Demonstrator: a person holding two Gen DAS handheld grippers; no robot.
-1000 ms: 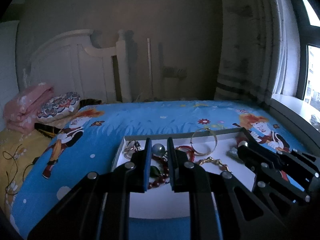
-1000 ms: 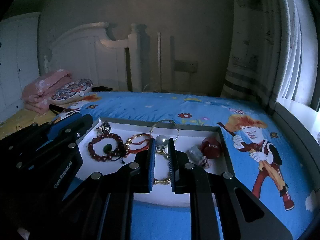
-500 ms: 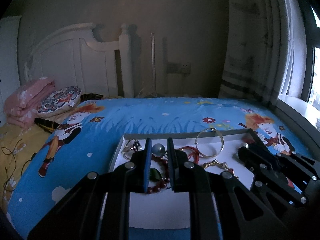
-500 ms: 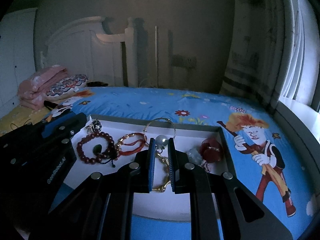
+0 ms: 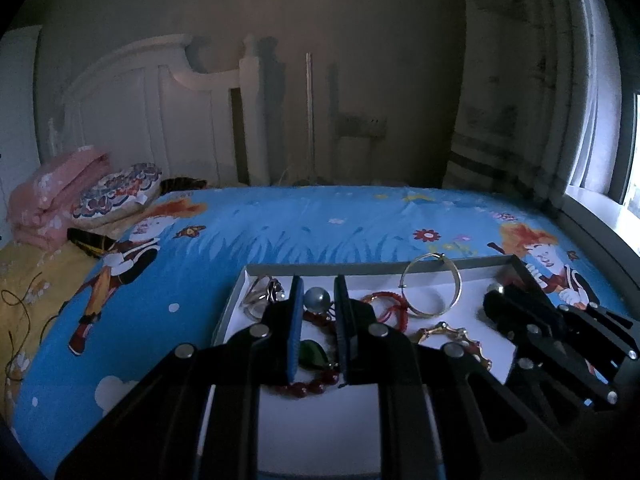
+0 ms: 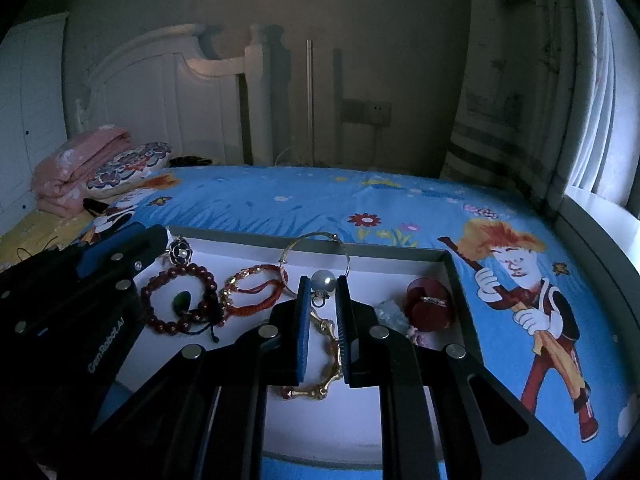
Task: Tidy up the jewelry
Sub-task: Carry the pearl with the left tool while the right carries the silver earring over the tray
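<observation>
A shallow white tray (image 6: 360,424) with a grey rim lies on the bed and holds several pieces of jewelry. My left gripper (image 5: 317,300) is shut on a pearl ball (image 5: 317,299), above a dark red bead bracelet (image 5: 308,388) with a green pendant. My right gripper (image 6: 323,282) is shut on another pearl ball (image 6: 323,280), which hangs over a gold link bracelet (image 6: 328,344). A thin bangle (image 6: 316,256) leans on the far rim. A red cord bracelet (image 6: 252,292) and a red ring box (image 6: 430,308) also lie in the tray.
The bed has a blue cartoon sheet (image 6: 400,208). A pink folded blanket (image 6: 76,168) and a patterned pillow (image 6: 128,164) sit at the far left by the white headboard. A window sill (image 6: 600,216) and curtain are on the right.
Both grippers have lifted and tilted a little, so the tray sits lower and nearer in both views. Each still grips its pearl ball.
</observation>
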